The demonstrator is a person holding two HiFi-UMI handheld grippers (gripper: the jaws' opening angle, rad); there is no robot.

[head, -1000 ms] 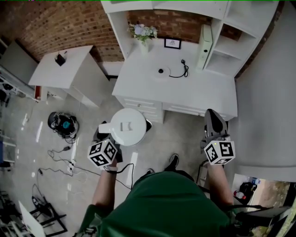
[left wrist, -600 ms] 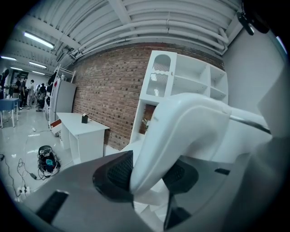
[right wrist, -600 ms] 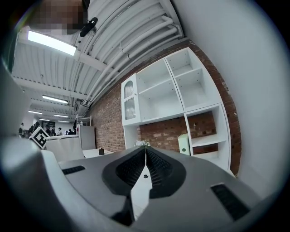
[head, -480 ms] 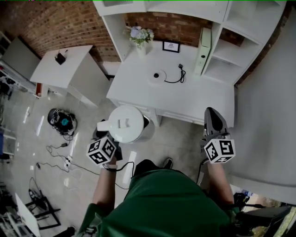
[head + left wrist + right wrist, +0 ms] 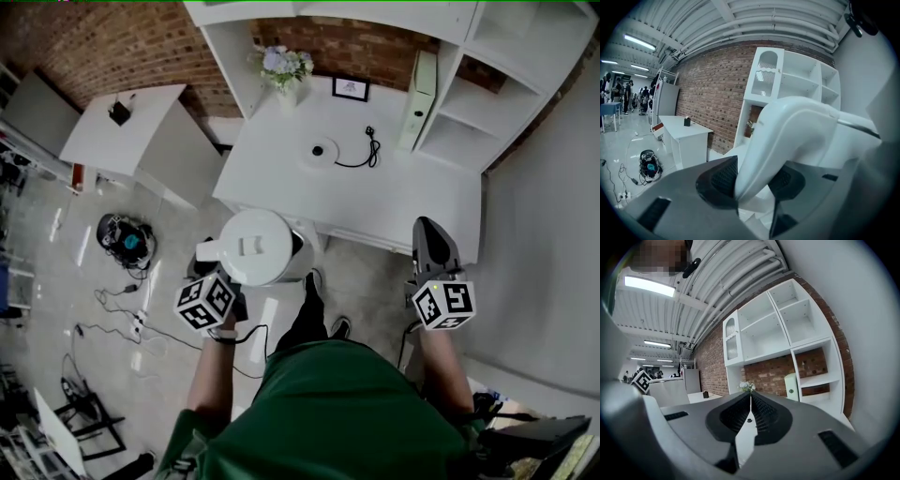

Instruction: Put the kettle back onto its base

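Note:
The white kettle (image 5: 255, 247) hangs in the air just short of the desk's front left corner, seen from above with its lid up. My left gripper (image 5: 232, 285) is shut on its handle (image 5: 787, 136), which fills the gap between the dark pads in the left gripper view. The round white base (image 5: 319, 150) lies on the desk (image 5: 403, 202) further back, its black cord (image 5: 364, 148) curling to the right. My right gripper (image 5: 431, 230) is held over the floor by the desk's front right corner, jaws together and holding nothing (image 5: 750, 401).
On the desk's back edge stand a vase of flowers (image 5: 281, 67), a small picture frame (image 5: 351, 88) and an upright pale binder (image 5: 418, 86). White shelving (image 5: 511, 89) rises on the right. A white side table (image 5: 122, 131) and floor cables (image 5: 127, 242) lie left.
The person has stepped closer to the desk, one foot now forward. Both grippers, the left with the kettle, have come nearer the desk's front edge.

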